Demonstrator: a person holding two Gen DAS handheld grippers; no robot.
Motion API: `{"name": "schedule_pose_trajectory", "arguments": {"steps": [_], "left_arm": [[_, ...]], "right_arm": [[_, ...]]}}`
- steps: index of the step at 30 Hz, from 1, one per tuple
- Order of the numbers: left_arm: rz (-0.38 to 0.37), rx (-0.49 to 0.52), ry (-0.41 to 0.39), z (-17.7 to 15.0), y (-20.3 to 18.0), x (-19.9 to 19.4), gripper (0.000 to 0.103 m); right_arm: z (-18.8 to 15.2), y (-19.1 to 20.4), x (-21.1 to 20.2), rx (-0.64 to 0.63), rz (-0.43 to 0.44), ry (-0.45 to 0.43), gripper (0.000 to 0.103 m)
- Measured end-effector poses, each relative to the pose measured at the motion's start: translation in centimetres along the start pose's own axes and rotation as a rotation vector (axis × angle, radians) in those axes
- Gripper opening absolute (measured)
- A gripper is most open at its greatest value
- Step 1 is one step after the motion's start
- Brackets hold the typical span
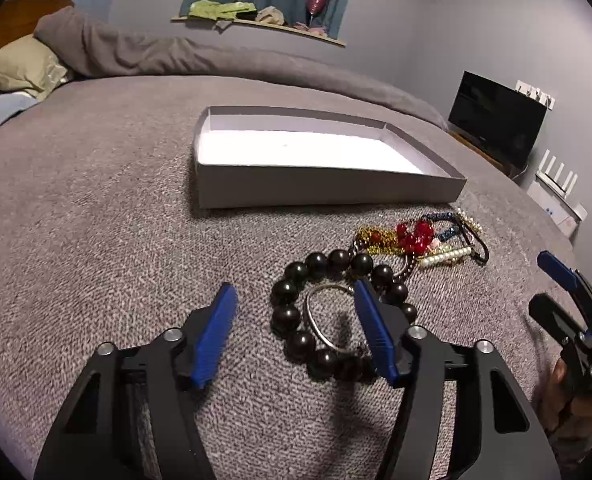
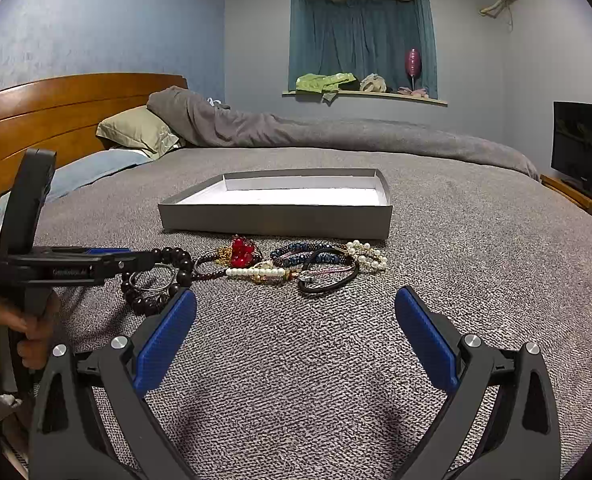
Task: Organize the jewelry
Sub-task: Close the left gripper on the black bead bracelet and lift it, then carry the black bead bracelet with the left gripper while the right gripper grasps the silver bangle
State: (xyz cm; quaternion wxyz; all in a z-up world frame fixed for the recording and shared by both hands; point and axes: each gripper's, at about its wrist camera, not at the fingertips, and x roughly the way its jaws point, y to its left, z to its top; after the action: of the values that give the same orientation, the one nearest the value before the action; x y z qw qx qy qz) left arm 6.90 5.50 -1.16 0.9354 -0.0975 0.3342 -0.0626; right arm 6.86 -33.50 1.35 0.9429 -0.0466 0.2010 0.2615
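A pile of jewelry lies on the grey bedspread in front of a shallow white box. A dark bead bracelet with a silver bangle inside it lies nearest. Behind are red beads, a pearl strand, a blue beaded bracelet and a black cord loop. My left gripper is open over the dark bead bracelet, its right finger above the ring. My right gripper is open and empty, short of the pile.
The bed holds a rumpled grey duvet and pillows by a wooden headboard. A dark TV stands at the right. A window ledge with clutter is behind.
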Motion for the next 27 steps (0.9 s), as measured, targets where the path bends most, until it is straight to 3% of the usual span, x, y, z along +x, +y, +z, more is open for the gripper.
{"name": "schedule_pose_trajectory", "arguments": {"steps": [4, 8, 10, 19, 27], "left_arm": [[-0.023, -0.03, 0.023, 0.7, 0.9, 0.8, 0.05], [-0.049, -0.025, 0.06, 0.5, 1.0, 1.5, 0.023], [-0.057, 0.006, 0.045, 0.4, 0.4, 1.0, 0.016], [-0.082, 0.022, -0.083, 1.2, 0.5, -3.1, 0.015], [-0.043, -0.049, -0.099, 0.5, 4.2, -5.6, 0.015]], "right_arm": [[0.0, 0.1, 0.0, -0.004, -0.002, 0.003, 0.098], [0.0, 0.2, 0.1, -0.008, -0.003, 0.005, 0.098], [0.1, 0.2, 0.2, -0.007, 0.0, 0.009, 0.098], [0.7, 0.7, 1.5, 0.0, 0.08, 0.064, 0.098], [1.4, 4.7, 4.1, -0.073, 0.203, 0.158, 0.098]]}}
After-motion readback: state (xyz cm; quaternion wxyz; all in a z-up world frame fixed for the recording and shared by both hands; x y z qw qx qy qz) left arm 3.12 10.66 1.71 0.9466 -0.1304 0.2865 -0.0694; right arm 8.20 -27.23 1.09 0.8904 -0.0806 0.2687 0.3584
